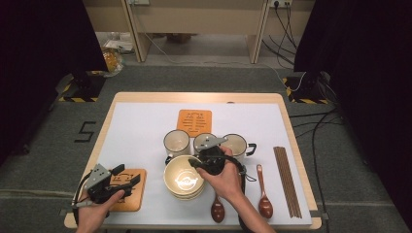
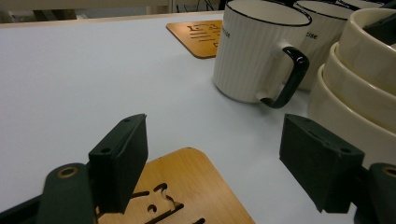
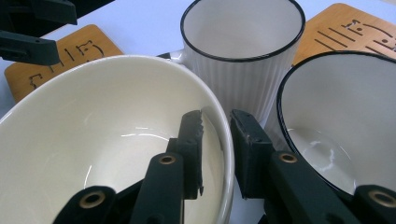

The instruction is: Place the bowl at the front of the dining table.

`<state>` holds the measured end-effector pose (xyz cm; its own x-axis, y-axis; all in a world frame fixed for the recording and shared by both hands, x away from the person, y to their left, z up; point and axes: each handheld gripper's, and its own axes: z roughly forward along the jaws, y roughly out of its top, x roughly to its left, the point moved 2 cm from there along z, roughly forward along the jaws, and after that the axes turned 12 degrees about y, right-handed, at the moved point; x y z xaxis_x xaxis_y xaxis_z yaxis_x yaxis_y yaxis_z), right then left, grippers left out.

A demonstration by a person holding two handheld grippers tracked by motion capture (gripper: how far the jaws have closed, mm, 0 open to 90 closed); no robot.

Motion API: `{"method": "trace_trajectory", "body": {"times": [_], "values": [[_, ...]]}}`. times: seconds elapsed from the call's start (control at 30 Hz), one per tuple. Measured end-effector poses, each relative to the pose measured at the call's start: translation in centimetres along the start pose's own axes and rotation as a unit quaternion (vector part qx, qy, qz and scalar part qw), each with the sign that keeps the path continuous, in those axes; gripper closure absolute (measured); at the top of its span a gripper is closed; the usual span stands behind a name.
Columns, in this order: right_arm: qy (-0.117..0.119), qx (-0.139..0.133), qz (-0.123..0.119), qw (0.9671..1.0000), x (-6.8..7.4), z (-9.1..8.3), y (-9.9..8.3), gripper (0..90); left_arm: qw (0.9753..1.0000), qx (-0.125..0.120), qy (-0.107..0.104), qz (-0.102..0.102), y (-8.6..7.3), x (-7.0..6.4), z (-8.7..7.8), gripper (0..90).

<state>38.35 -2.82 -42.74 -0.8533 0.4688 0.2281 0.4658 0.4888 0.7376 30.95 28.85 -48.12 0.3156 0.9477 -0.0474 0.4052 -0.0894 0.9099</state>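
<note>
right claw (image 3: 215, 149) clamped on rim of top bowl (image 1: 183, 178) in stack, one jaw inside, one outside; left claw (image 2: 212, 161) released, jaws wide, over wooden coaster (image 1: 127, 190) on table (image 1: 141, 131)

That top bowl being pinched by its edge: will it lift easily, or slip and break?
The top bowl looks glazed and glossy, so it may slip in the right gripper, whose jaws straddle only its thin rim. It seems rigid ceramic, likely heavy and breakable. Held by one edge, it will probably tilt as it leaves the stack.

3 mugs (image 1: 206, 142) stand behind the stacked bowls (image 1: 183, 181).
</note>
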Motion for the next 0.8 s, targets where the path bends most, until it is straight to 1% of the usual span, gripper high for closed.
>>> {"method": "trace_trajectory", "body": {"times": [0.1, 0.23, 0.3, 0.43, 0.53, 0.8], "values": [[-0.001, 0.0, -0.002, 1.0, 0.01, 0.02, 0.02, 75.7, 1.0, 0.001, 0.0, 0.001, -0.05, 0.0, 0.06, 23.2], [0.007, 0.005, -0.002, 1.0, -0.15, 0.0, 0.08, 76.4, 1.0, 0.004, -0.001, 0.002, -0.1, -0.05, 0.09, 23.2], [0.007, 0.008, -0.006, 0.9999, -0.16, -0.02, 0.09, 77.0, 1.0, 0.003, -0.003, 0.002, -0.12, -0.08, 0.12, 23.2], [0.0, 0.017, -0.027, 0.9995, -0.03, -0.02, 0.19, 78.7, 1.0, 0.004, -0.003, 0.002, -0.15, -0.05, 0.14, 23.2], [-0.005, 0.026, -0.038, 0.9989, 0.12, -0.06, 0.3, 79.6, 1.0, 0.005, -0.002, 0.002, -0.18, -0.03, 0.15, 23.2], [-0.014, 0.029, -0.062, 0.9976, 0.41, -0.35, 0.15, 81.9, 1.0, 0.006, -0.002, 0.002, -0.22, -0.03, 0.19, 23.2]]}}
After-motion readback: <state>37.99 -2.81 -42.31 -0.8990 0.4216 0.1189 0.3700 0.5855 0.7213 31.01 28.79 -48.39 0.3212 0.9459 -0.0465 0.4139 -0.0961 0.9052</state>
